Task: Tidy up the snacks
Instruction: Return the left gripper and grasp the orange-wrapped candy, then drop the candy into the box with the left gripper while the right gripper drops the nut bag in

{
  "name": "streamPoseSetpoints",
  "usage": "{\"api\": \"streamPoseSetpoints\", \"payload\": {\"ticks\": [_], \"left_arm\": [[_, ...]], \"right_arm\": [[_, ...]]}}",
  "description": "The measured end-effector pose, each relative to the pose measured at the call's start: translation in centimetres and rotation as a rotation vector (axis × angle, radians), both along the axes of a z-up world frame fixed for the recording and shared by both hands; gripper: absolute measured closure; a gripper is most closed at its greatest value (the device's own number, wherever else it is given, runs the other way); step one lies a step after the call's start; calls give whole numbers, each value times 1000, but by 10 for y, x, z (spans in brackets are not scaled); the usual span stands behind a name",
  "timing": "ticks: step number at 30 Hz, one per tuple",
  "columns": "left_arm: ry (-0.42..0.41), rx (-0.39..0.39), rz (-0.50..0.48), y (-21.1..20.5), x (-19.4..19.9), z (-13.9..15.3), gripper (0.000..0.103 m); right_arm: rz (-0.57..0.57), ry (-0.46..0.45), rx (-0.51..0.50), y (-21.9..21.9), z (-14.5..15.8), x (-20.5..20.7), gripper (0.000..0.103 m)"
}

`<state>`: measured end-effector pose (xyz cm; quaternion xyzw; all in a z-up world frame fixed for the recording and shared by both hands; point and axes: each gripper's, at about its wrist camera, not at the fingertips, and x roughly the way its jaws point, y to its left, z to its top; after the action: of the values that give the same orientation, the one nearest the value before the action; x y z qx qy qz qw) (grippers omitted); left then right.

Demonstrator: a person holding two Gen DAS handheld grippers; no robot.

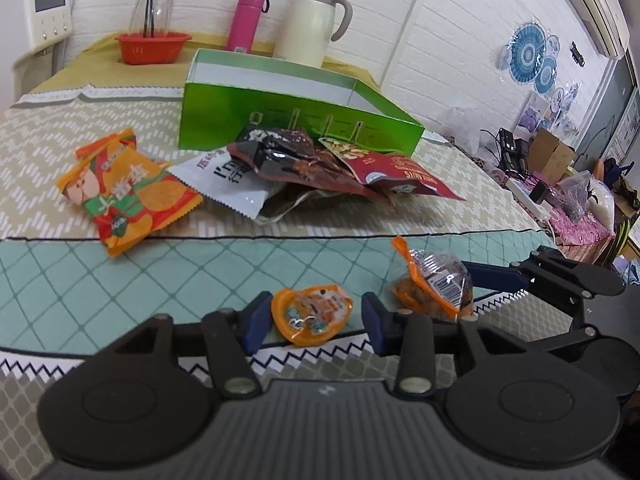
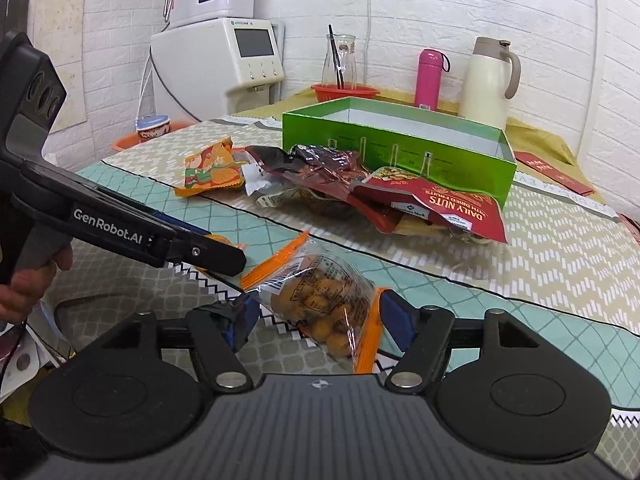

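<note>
My left gripper [image 1: 316,316] is open around a small orange snack packet [image 1: 312,314] lying on the tablecloth near the front edge; its pads stand a little off the packet. My right gripper [image 2: 316,316] is open around a clear orange-edged bag of round snacks [image 2: 320,300], which also shows in the left wrist view [image 1: 436,284]. An open green box [image 1: 288,108] stands behind a pile of snack bags: an orange fruit-print bag [image 1: 128,192], a white bag [image 1: 224,180], dark bags [image 1: 288,160] and a red Daily Nuts bag [image 2: 444,204].
At the back stand a red basket [image 1: 152,46] with a glass carafe [image 1: 154,4], a pink flask [image 1: 246,20] and a cream thermos jug [image 1: 314,24]. A water dispenser [image 2: 224,64] is beyond the table's far left. The table's front edge is close below both grippers.
</note>
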<state>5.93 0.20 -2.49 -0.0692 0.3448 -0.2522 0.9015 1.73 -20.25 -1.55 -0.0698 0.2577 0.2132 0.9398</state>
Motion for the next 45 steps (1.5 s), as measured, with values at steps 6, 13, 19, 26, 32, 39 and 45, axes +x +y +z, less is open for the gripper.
{"api": "streamPoseSetpoints", "payload": {"ticks": [6,13,19,26,32,39,45], "left_arm": [[-22,-7,7,-1,2,0,76],[-8,-29,9,5,-1,4,93],[-37,-90,7,14,-5,22,93],[-189,-103,2,16,9,74,93],[-237,-113,49,12,56,102,93],[-220,-93,120,3,118,112,93],[-178,-61,158,-5,163,100,93]], "right_arm": [[-40,5,31,0,-2,5,22],[-39,-30,69,-4,11,-2,28],[-53,-77,98,-12,27,-3,29],[-59,-160,99,-18,51,13,29],[-83,-212,64,-22,67,46,29],[-161,-199,78,-40,75,104,29],[-227,-160,71,-46,64,154,29]]}}
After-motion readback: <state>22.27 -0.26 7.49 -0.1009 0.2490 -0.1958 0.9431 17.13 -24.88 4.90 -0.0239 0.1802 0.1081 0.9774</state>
